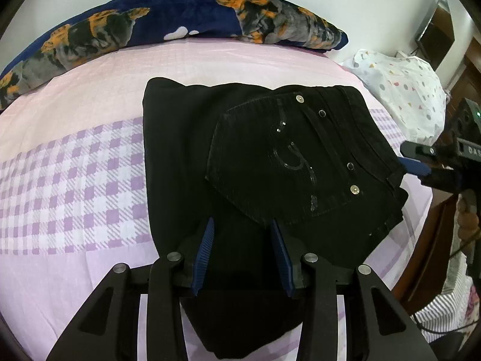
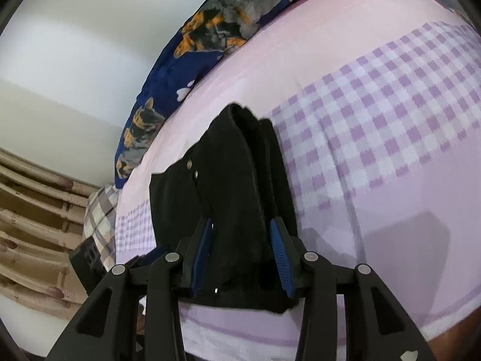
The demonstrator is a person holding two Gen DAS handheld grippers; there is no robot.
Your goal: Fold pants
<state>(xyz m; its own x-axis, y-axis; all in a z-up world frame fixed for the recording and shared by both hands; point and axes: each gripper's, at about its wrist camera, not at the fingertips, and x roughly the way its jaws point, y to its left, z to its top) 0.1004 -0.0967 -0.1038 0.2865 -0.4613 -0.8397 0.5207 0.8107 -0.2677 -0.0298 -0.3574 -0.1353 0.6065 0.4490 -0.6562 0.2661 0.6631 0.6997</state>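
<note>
Left wrist view: the black jeans (image 1: 240,156) lie folded into a compact stack mid-bed on the pink checked bedsheet (image 1: 75,180), pocket up. Left gripper (image 1: 243,258) and right gripper (image 2: 240,258) stand part-open, gripping nothing. Folding looks nearly finished.

A pink checked bedsheet (image 1: 75,165) covers the bed. A navy dog-print blanket (image 1: 120,27) lies along its far edge. A white spotted pillow (image 1: 402,90) sits at its right corner.

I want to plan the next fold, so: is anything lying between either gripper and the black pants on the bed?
Nothing visible. The left gripper hangs right over the folded black pants, and the right gripper is at their edge, jaws apart around the cloth. The folded blanket lies apart, along the bed's far edge.
</note>
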